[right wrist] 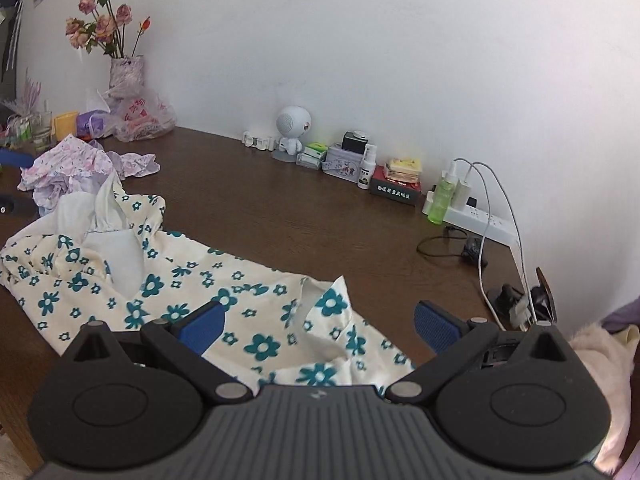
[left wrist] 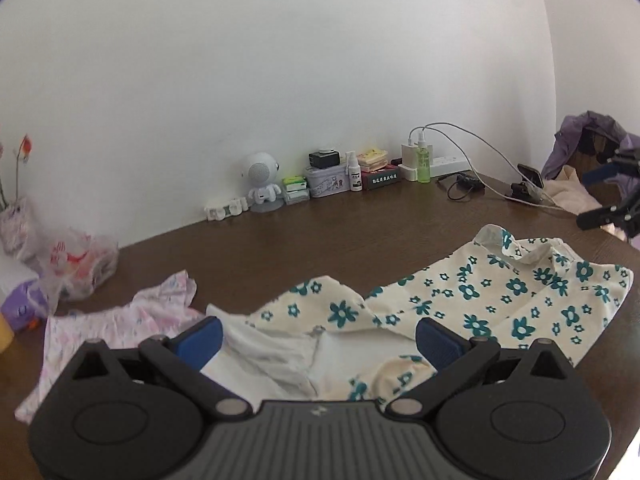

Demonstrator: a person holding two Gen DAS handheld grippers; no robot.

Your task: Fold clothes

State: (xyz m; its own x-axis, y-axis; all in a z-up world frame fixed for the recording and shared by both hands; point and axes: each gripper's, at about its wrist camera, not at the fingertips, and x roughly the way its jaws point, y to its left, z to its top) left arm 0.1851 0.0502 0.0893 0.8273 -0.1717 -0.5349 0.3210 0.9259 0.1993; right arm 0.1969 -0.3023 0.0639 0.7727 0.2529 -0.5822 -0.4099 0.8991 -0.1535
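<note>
A cream garment with teal flowers [left wrist: 492, 292] lies rumpled across the brown table [left wrist: 320, 232], partly turned so its white lining shows. The left gripper [left wrist: 318, 338] hangs above the lining end with its blue pads spread wide and nothing between them; the right gripper [right wrist: 318, 326] is likewise released, poised over the other end of the same garment [right wrist: 192, 276]. Only the left wrist view catches the right gripper from outside, at its far right edge, in front of a purple jacket [left wrist: 580, 136]. Only the right wrist view shows the full bunch of pink roses [right wrist: 100, 12] in a vase and a drinking glass [right wrist: 42, 130]. Both show a pink patterned garment [left wrist: 120, 320] just beside the floral one, and a white toy robot [right wrist: 292, 128] by the wall.
</note>
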